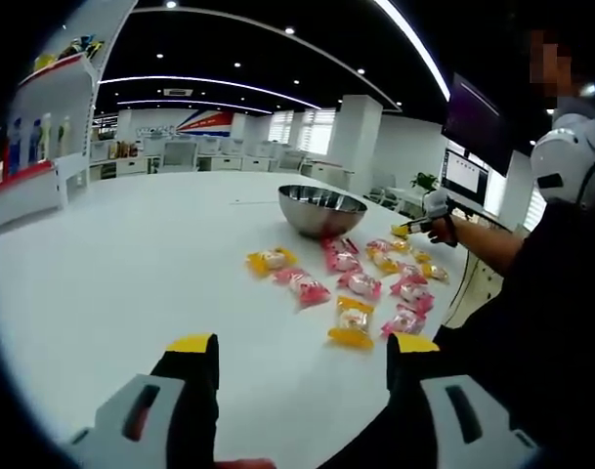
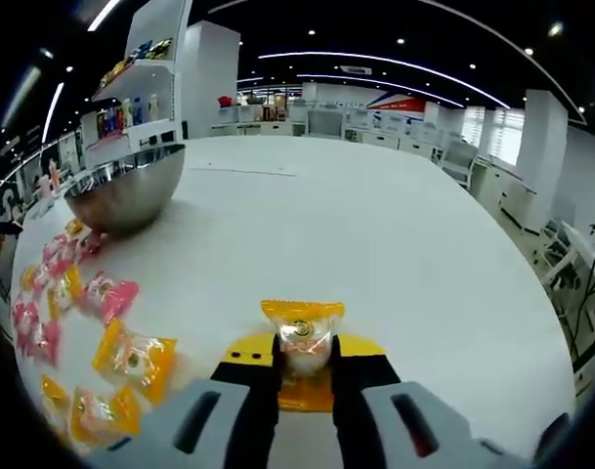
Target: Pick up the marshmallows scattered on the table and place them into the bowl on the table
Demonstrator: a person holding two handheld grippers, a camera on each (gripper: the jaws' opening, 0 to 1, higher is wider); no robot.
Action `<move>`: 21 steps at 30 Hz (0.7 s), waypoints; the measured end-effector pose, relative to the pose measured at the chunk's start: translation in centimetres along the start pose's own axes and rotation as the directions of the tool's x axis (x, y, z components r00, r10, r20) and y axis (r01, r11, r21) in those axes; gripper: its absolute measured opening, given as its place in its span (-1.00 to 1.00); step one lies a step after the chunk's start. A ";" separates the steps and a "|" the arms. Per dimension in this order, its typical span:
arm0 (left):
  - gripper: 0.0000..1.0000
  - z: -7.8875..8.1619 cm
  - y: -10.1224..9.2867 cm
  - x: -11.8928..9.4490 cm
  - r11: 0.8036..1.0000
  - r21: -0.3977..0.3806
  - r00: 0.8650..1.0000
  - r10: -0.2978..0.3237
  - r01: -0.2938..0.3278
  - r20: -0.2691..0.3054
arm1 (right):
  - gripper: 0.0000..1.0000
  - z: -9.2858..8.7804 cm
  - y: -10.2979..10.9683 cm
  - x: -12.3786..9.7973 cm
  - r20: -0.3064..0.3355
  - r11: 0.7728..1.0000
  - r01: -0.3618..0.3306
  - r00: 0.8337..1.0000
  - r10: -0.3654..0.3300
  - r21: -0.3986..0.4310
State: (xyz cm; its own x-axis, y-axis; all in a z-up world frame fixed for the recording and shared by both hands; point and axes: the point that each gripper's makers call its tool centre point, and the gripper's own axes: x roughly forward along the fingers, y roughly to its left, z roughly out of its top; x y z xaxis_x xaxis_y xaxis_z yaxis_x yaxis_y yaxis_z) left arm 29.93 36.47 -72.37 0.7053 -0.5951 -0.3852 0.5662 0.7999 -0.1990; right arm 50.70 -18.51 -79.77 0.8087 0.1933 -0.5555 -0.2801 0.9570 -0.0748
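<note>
A steel bowl [image 1: 321, 210] stands on the white table [image 1: 131, 274]. Several wrapped marshmallows lie in front of it: a yellow packet [image 1: 271, 260], a pink packet [image 1: 303, 287] and another yellow packet [image 1: 353, 323] are the nearest to me. My left gripper [image 1: 302, 357] hovers open and empty over the table, short of them. In the right gripper view, my right gripper [image 2: 305, 363] is shut on a yellow marshmallow packet [image 2: 303, 332] just above the table. The bowl [image 2: 126, 186] is far to its left, with loose packets [image 2: 131, 358] below the bowl. The right gripper [image 1: 415, 229] also shows beside the pile.
A person's arm [image 1: 483, 244] reaches over the table's right edge. A shelf with bottles [image 1: 43, 137] stands at the far left, and a monitor [image 1: 465, 174] behind the bowl. Wide bare tabletop [image 2: 395, 244] spreads right of the held packet.
</note>
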 end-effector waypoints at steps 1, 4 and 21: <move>0.40 0.0 0.0 0.0 1.000 0.000 1.000 0.000 0.000 0.000 | -0.58 0.0 0.0 0.0 0.001 1.000 -0.001 1.000 0.001 0.001; 0.39 -0.1 0.0 -0.1 1.000 -0.001 1.000 0.003 -0.003 -0.001 | -0.58 0.1 0.0 -0.2 0.007 1.000 0.001 1.000 -0.001 0.001; 0.37 -0.1 -0.2 0.1 1.000 -0.002 1.000 -0.004 0.004 0.001 | -0.59 4.2 2.9 -2.7 0.091 0.998 -0.059 0.994 0.062 -0.031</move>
State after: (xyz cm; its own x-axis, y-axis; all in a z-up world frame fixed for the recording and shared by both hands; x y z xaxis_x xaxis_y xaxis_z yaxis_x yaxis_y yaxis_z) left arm 29.86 36.29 -72.43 0.7034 -0.5985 -0.3835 0.5684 0.7975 -0.2023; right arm 49.95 -15.37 -74.99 0.8335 0.2712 -0.4813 -0.3436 0.9367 -0.0671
